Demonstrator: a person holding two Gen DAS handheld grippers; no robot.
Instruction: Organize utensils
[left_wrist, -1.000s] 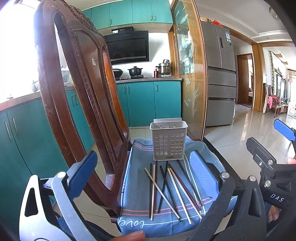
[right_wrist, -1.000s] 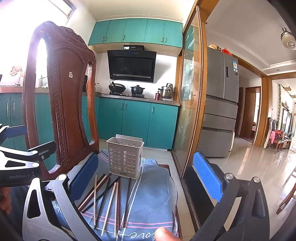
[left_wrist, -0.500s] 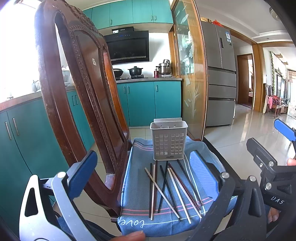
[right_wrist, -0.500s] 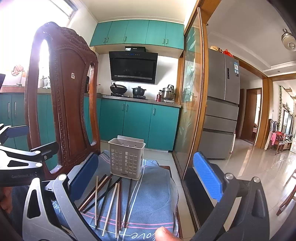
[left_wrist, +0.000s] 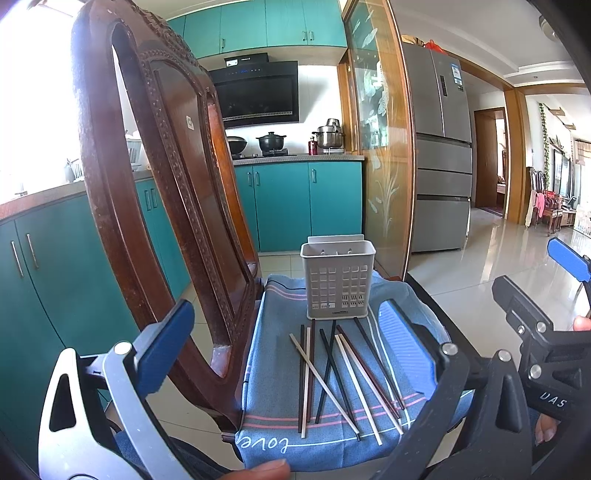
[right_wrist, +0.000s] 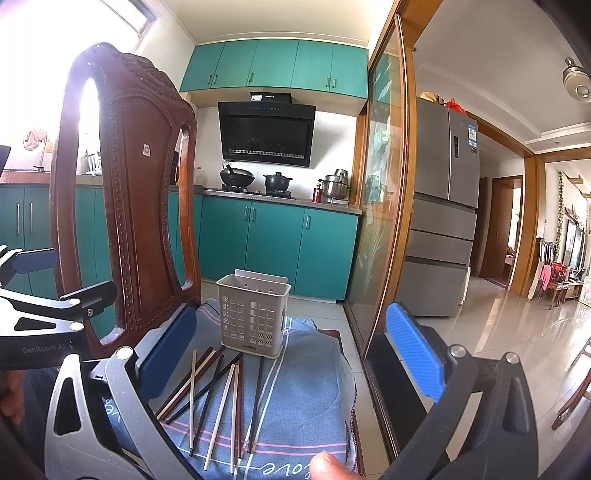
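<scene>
A carved wooden chair (left_wrist: 155, 206) is carrying a blue cloth (left_wrist: 280, 373) over its seat, and a grey perforated utensil holder (left_wrist: 338, 284) is standing upright at the cloth's far end. Just in front of the holder, loose chopsticks (left_wrist: 343, 376) are lying flat in a fan, their long axes running from the holder toward the near hem, several crossing one another; the count is hard to read where they overlap, perhaps eight. The left gripper (left_wrist: 291, 354) is hovering with its blue pads spread wide, the chopsticks lying between and beyond them. The right gripper (right_wrist: 291, 354) is likewise gaping empty, the chopsticks sitting below its left finger (right_wrist: 166, 354).
</scene>
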